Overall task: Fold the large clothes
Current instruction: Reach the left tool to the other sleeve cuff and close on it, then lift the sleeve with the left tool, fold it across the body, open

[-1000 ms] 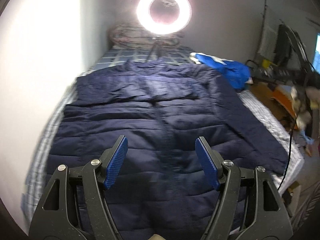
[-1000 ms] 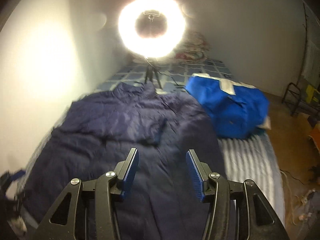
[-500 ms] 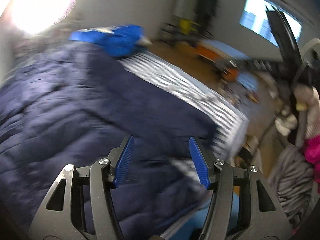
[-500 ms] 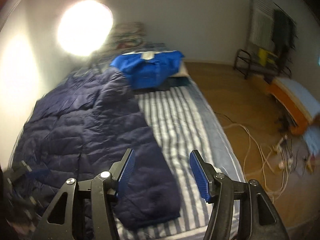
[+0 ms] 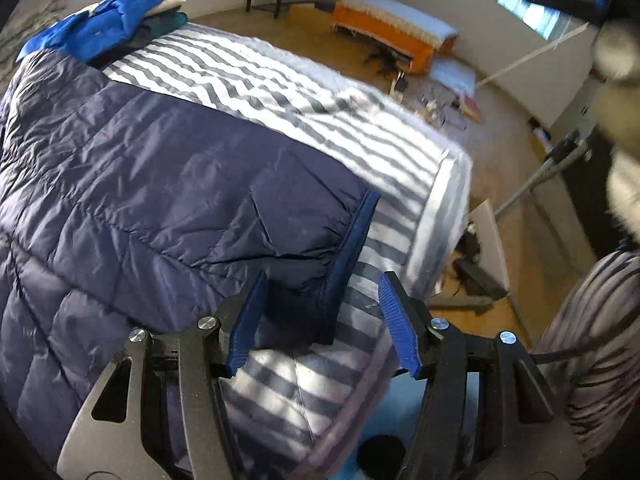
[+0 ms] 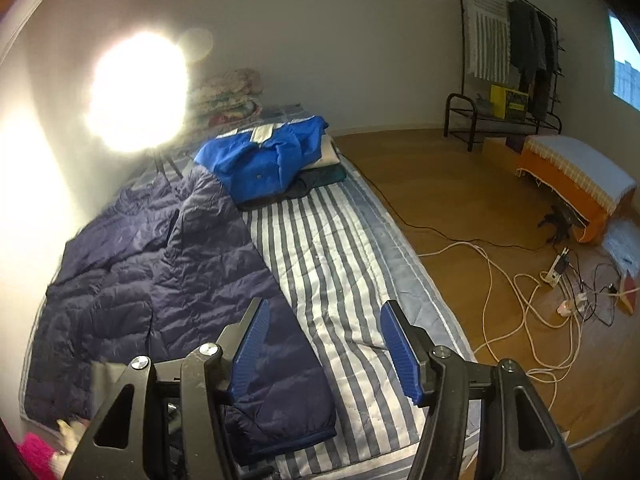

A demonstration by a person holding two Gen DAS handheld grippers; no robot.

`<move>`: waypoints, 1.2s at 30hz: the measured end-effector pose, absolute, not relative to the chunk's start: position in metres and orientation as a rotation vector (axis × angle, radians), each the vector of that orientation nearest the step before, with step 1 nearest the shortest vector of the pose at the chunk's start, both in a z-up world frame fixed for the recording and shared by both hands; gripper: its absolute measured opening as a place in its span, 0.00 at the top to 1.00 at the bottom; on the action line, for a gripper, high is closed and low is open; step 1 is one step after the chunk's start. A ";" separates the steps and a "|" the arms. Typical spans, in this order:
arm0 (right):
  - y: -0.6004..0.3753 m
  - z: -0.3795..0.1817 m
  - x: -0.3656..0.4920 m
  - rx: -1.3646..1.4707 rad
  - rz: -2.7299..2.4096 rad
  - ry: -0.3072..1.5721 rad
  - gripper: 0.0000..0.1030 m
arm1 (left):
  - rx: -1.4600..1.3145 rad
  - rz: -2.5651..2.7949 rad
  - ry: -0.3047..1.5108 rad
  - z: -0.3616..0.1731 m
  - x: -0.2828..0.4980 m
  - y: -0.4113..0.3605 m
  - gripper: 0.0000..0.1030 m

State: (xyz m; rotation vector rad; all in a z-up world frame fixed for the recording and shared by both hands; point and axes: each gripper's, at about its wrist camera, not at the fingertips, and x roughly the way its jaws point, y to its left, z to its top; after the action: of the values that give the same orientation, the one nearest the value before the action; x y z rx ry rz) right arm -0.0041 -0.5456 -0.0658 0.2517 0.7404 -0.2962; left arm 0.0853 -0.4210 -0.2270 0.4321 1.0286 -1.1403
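A large navy quilted jacket lies spread flat on a striped bed. One sleeve reaches toward the bed's near corner, ending in a blue-trimmed cuff. My left gripper is open, just above that cuff, with the cuff edge between its blue pads. In the right wrist view the jacket covers the bed's left half and its sleeve end lies below my open, empty right gripper.
A folded bright blue jacket sits on a stack of clothes at the far end of the bed. A ring light glares at the head. Cables trail on the wooden floor; an orange bench stands at right.
Both grippers swung right, from over the jacket's middle to the right sleeve and bed edge. The left gripper has come down close to the sleeve cuff. Both jaws stayed open.
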 end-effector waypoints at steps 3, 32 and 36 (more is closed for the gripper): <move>-0.549 -0.066 -0.005 0.275 -0.297 0.735 0.41 | 0.475 -1.128 1.042 -0.238 0.085 -0.429 0.42; -0.492 -0.054 0.040 0.243 -0.104 0.731 0.42 | -0.124 -0.857 0.911 -0.105 0.265 -0.237 0.96; -0.473 -0.064 0.072 0.205 -0.025 0.796 0.49 | -0.208 -0.729 0.864 -0.097 0.321 -0.174 0.96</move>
State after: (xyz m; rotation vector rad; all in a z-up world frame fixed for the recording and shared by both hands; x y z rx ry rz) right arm 0.0722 -0.4726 -0.0638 0.2048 0.7965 -0.0253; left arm 0.3205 -0.1738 -0.0968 -0.2080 0.8638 -0.7292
